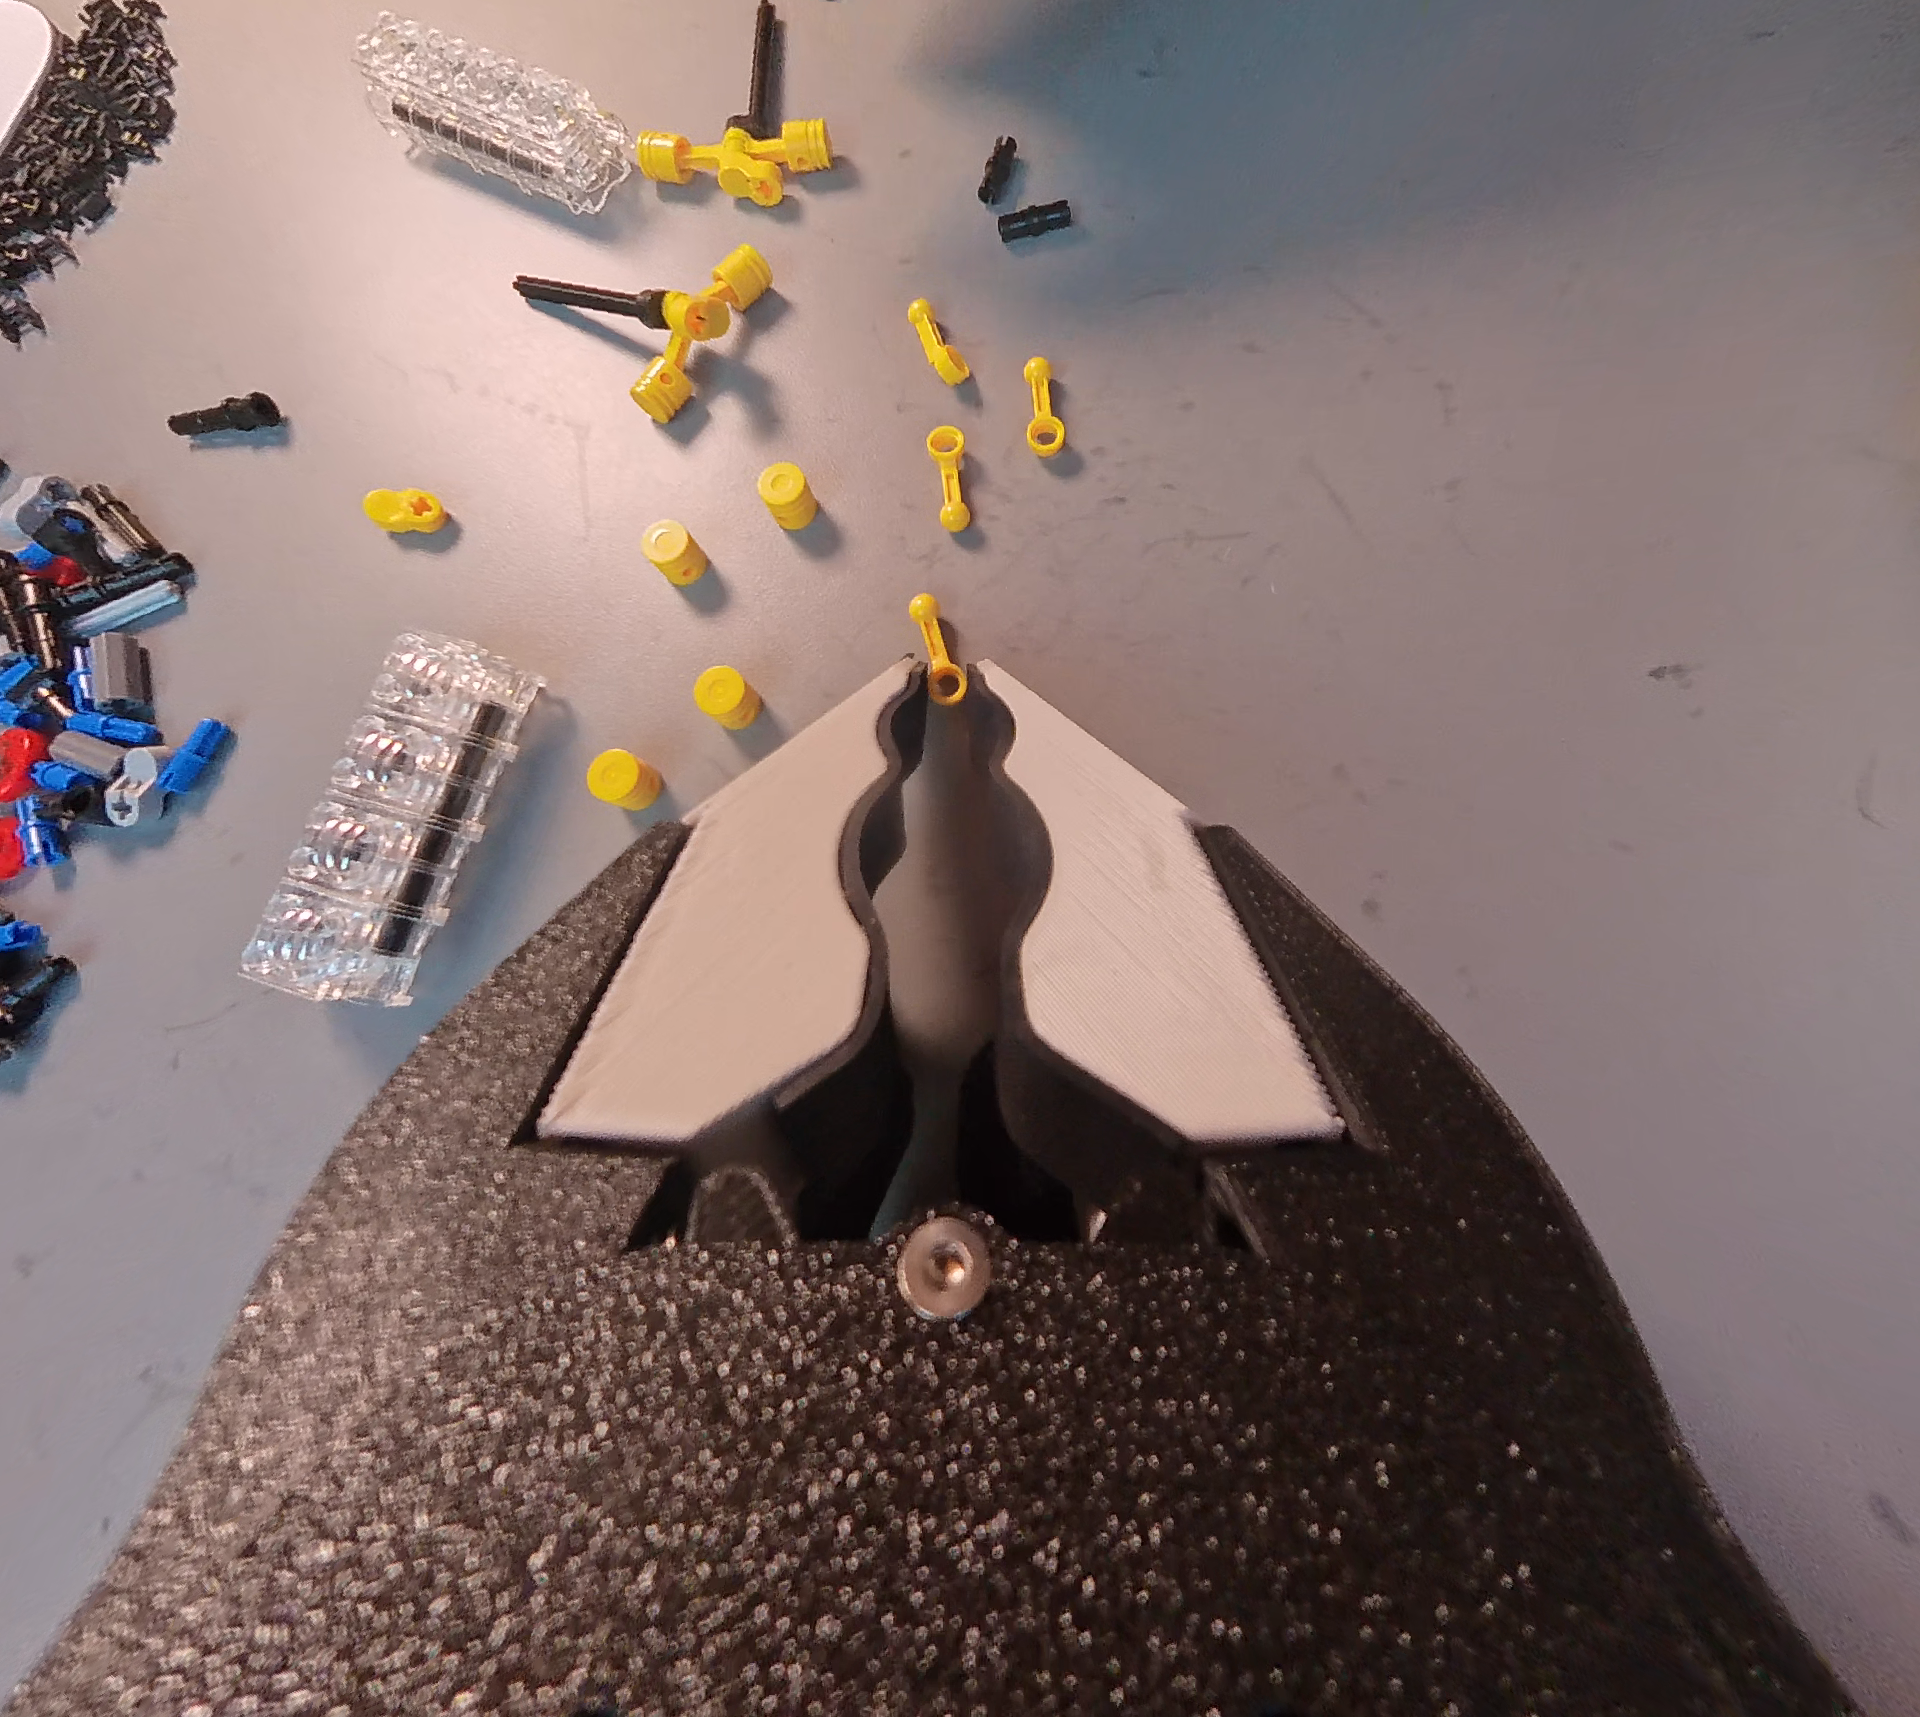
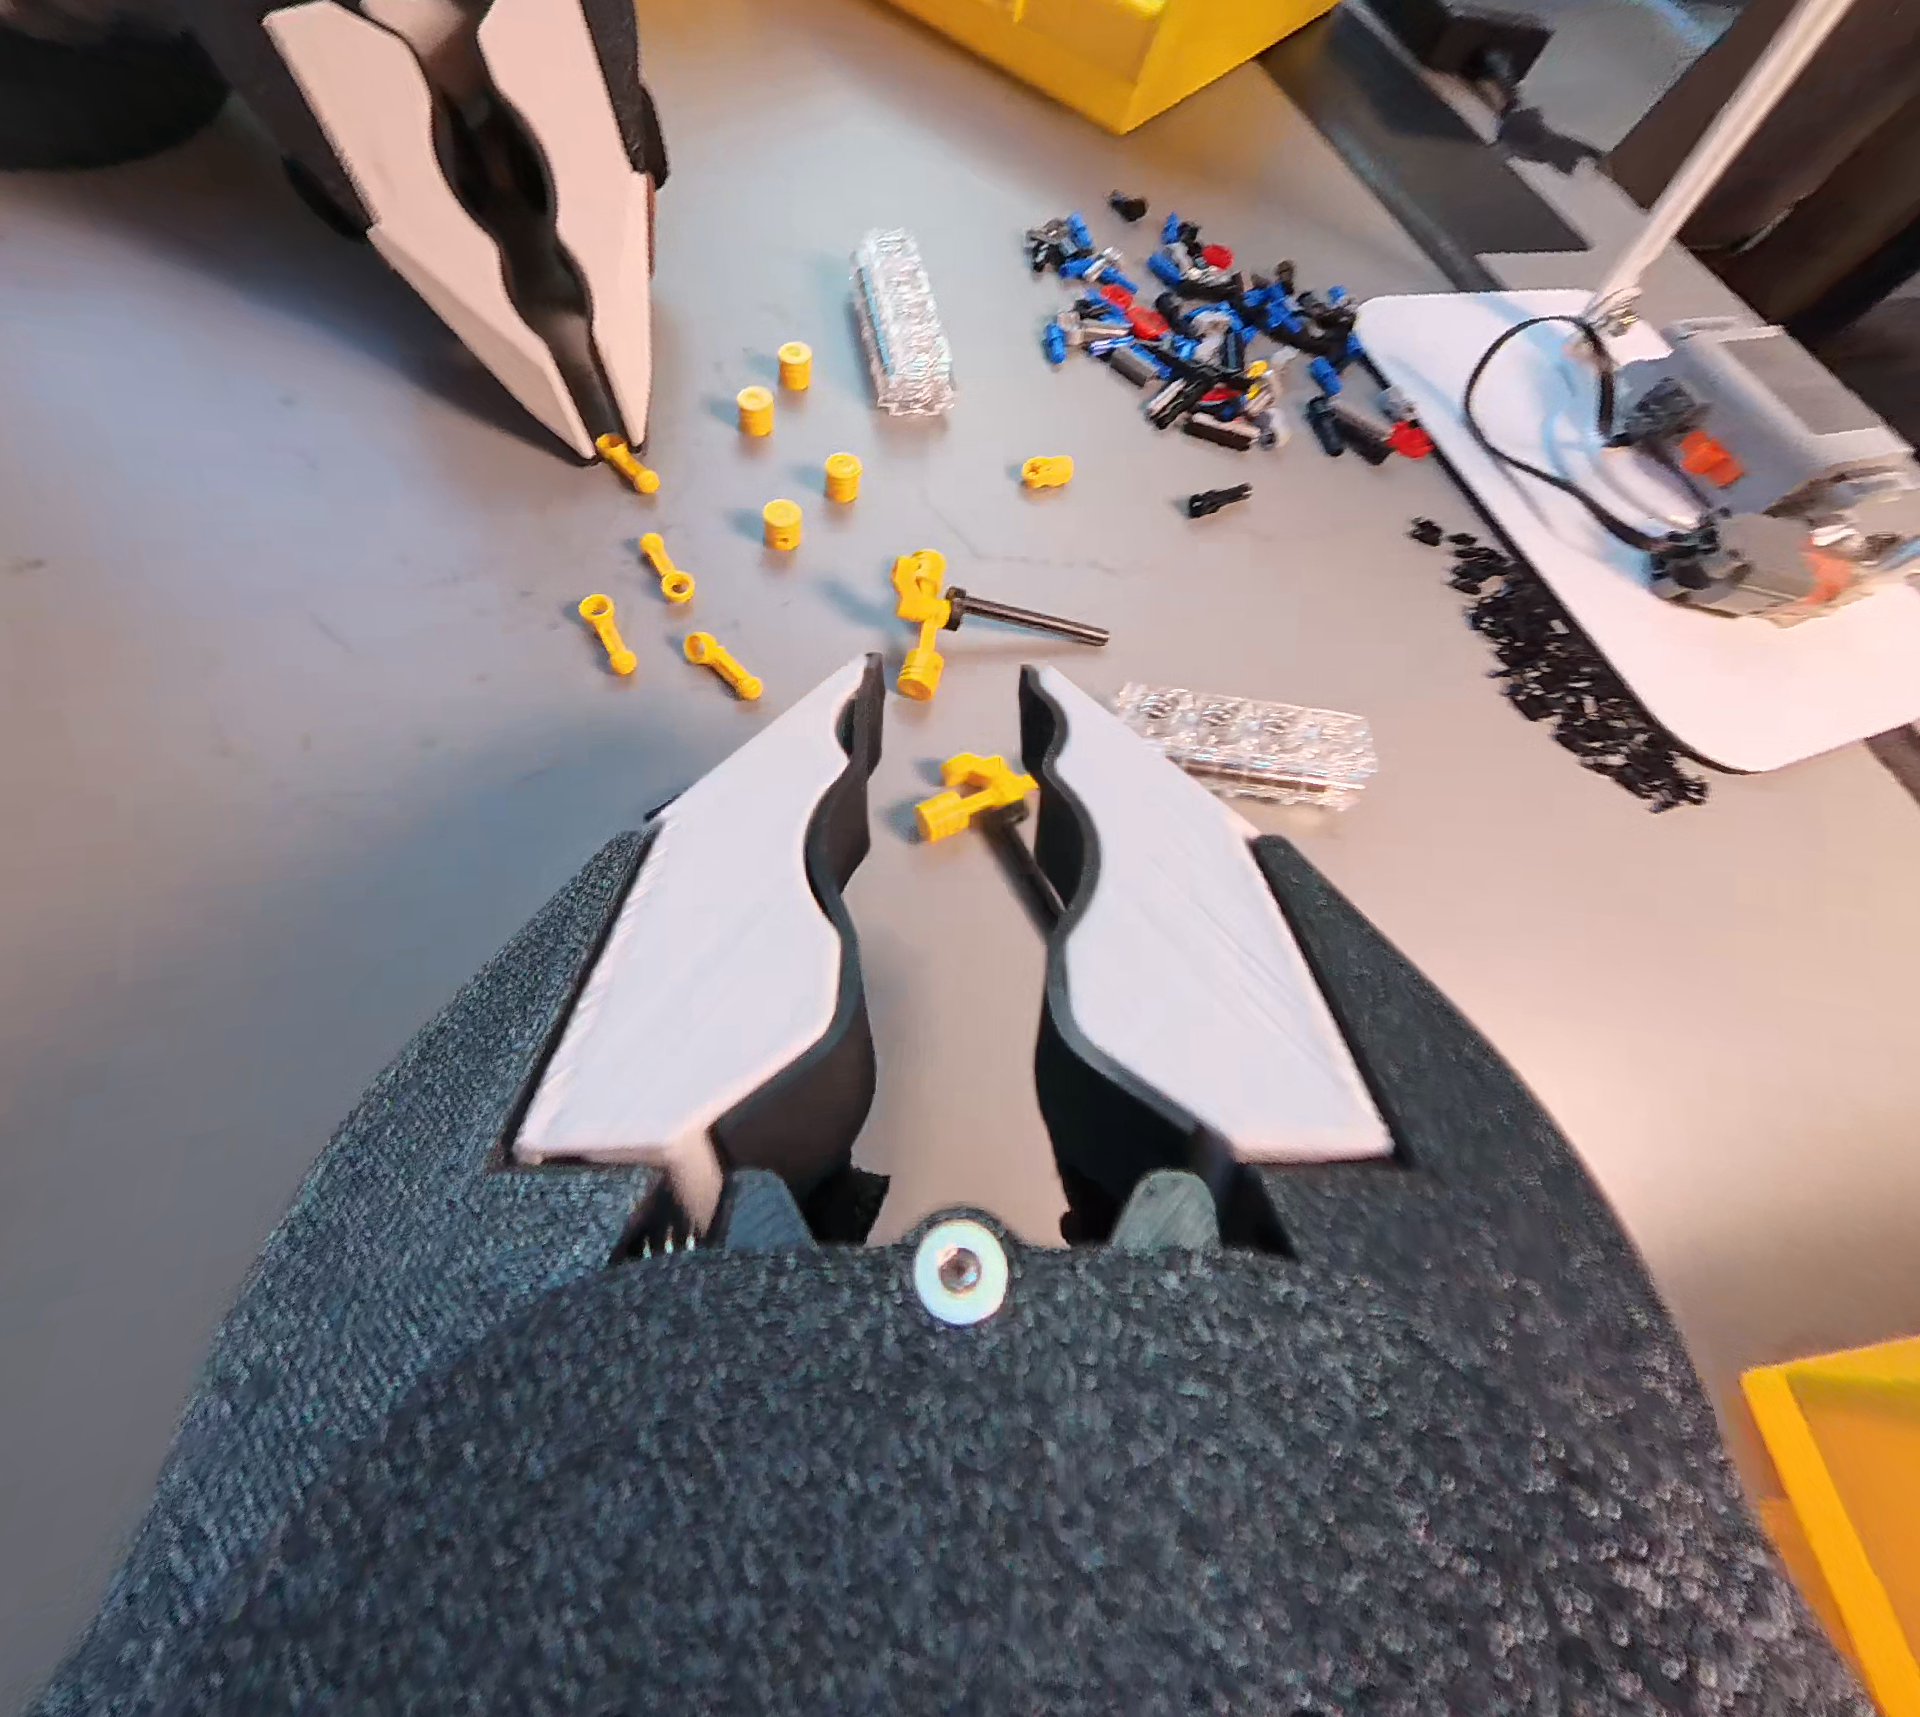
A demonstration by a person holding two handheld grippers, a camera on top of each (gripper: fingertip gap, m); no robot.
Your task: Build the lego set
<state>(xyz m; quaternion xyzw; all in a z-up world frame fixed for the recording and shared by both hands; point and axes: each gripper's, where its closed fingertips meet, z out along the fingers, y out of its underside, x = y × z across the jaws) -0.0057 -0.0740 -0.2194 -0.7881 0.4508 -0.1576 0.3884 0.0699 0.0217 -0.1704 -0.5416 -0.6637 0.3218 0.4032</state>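
Observation:
My left gripper is shut on the ring end of a small yellow connecting rod, low over the grey table. It also shows in the right wrist view with the rod at its tips. Three loose yellow rods lie just beyond, and several yellow piston cylinders to the left. My right gripper is open, over a yellow crank assembly on a black axle. A second such assembly lies just ahead of its tips.
Two clear blocks lie on the table. A pile of blue, black and red pins and a heap of black pins sit by a white base holding a motor and cable. Yellow bins stand behind. Left tips to right tips: about 15 cm.

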